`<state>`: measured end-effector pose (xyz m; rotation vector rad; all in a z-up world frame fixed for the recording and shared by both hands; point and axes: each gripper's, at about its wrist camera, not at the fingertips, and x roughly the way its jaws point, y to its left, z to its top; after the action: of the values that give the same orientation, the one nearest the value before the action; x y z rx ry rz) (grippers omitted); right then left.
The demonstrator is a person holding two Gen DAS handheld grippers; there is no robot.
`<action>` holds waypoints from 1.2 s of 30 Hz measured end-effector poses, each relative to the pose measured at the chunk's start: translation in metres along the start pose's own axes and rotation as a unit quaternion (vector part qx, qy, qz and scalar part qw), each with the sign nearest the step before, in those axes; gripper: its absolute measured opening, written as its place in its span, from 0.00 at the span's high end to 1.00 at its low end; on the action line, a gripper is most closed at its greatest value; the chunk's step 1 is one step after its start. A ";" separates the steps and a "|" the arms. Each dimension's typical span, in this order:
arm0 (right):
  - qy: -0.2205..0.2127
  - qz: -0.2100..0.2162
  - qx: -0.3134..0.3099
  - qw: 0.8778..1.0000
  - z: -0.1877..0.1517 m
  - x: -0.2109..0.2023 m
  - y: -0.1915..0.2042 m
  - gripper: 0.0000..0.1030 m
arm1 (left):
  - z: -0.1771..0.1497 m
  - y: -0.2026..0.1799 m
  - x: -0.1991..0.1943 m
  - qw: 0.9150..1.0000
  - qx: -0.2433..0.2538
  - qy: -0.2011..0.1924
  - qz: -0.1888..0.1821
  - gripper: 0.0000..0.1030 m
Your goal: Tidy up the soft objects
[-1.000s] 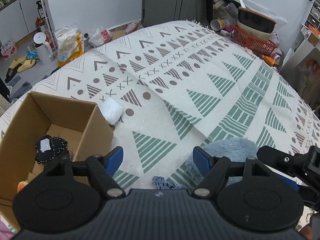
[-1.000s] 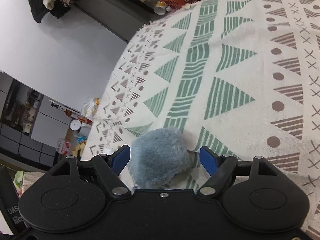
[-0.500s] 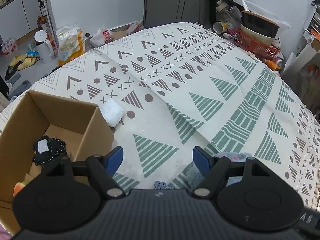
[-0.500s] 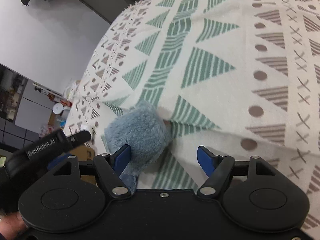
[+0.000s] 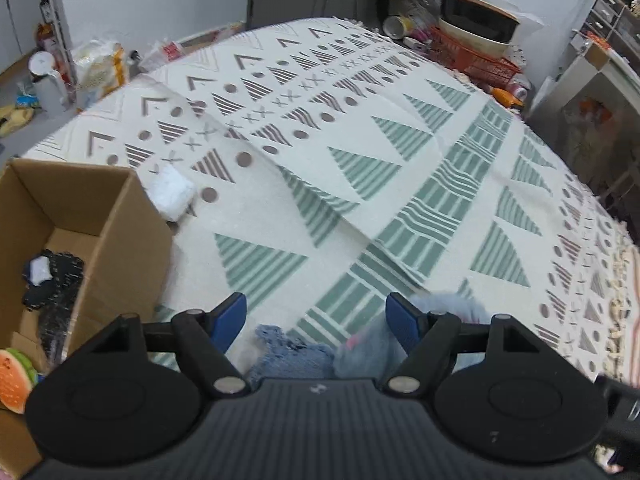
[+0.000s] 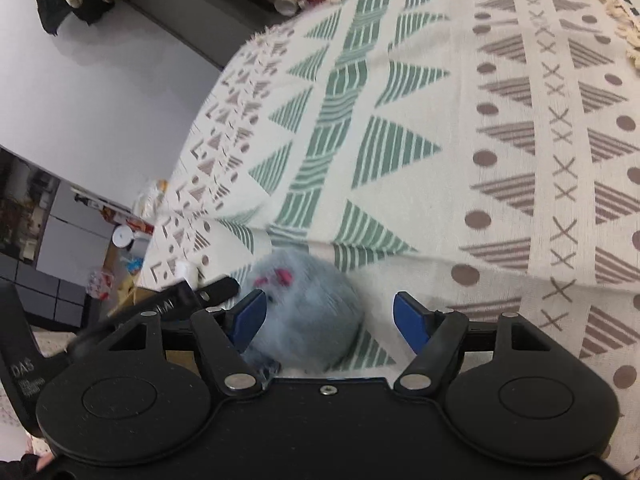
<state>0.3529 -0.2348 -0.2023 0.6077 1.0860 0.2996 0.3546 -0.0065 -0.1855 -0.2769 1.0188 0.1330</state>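
A: Left claw (image 5: 316,316) state?

B: Its jaws were set wide, nothing pinched. A knitted blue piece (image 5: 290,350) was seen low between the blue pads, lying on the patterned cloth (image 5: 360,168); no pad was pressed on it.

A: Right claw (image 6: 328,312)?

B: Jaws had just been closing, yet a gap was left. The fluffy grey-blue toy (image 6: 308,304) was seen between them, pink marks facing up. The left pad (image 6: 246,316) was overlapped with the fur, contact could not be told through the blur. The right pad (image 6: 410,320) was kept clear of it. Counted as not gripped.

A: Where was the toy placed?

B: On the cloth, near the front edge, just beside a fold. In the left view it was seen partly behind that claw's right pad.

A: Box?

B: A cardboard box (image 5: 92,216) was seen open at the left of the left view, standing on the cloth. A black lacy piece (image 5: 54,280) with a white tag was laid inside; a watermelon-slice toy (image 5: 14,380) was seen at the lower corner. A white soft lump (image 5: 170,192) was left on the cloth just beside the box's far wall.

A: Anything else?

B: An orange basket (image 5: 486,66) with bowls was noted beyond the cloth's far edge. The left claw's body was seen at the left of the right view, close beside the toy.
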 end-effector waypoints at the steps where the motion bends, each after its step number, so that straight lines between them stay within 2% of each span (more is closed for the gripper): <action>1: 0.000 0.000 0.001 1.000 0.001 0.001 -0.001 0.39 | -0.001 0.000 0.000 1.000 -0.002 0.004 -0.005 0.27; 5: 0.026 0.007 0.022 0.999 0.000 0.013 -0.009 0.50 | -0.003 0.000 -0.001 1.000 -0.008 0.012 -0.023 0.27; 10: 0.043 0.034 0.055 0.997 -0.002 0.024 -0.015 0.53 | -0.003 -0.003 -0.003 0.998 -0.013 0.014 -0.062 0.28; 14: 0.049 0.040 0.075 0.995 -0.002 0.032 -0.021 0.54 | -0.006 -0.004 0.011 0.995 -0.028 0.039 -0.086 0.35; 15: 0.049 0.042 0.079 0.995 -0.001 0.034 -0.022 0.55 | -0.007 -0.004 0.014 0.994 -0.035 0.046 -0.091 0.39; 17: 0.048 0.047 0.078 0.995 0.000 0.036 -0.021 0.66 | -0.009 -0.002 0.021 0.992 -0.048 0.057 -0.103 0.49; 18: 0.046 0.050 0.073 0.995 0.000 0.036 -0.018 0.67 | -0.010 0.000 0.023 0.990 -0.055 0.060 -0.111 0.51; 24: 0.023 0.052 0.047 0.997 0.002 0.028 -0.010 0.73 | -0.011 0.005 0.013 0.989 -0.078 0.047 -0.119 0.62; 36: 0.018 0.089 0.012 0.996 -0.001 0.015 0.024 0.73 | -0.006 0.024 -0.030 0.991 -0.082 0.004 -0.104 0.62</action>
<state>0.3606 -0.2075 -0.1994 0.7233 1.0737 0.4538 0.3284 0.0151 -0.1672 -0.5326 0.9809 0.0260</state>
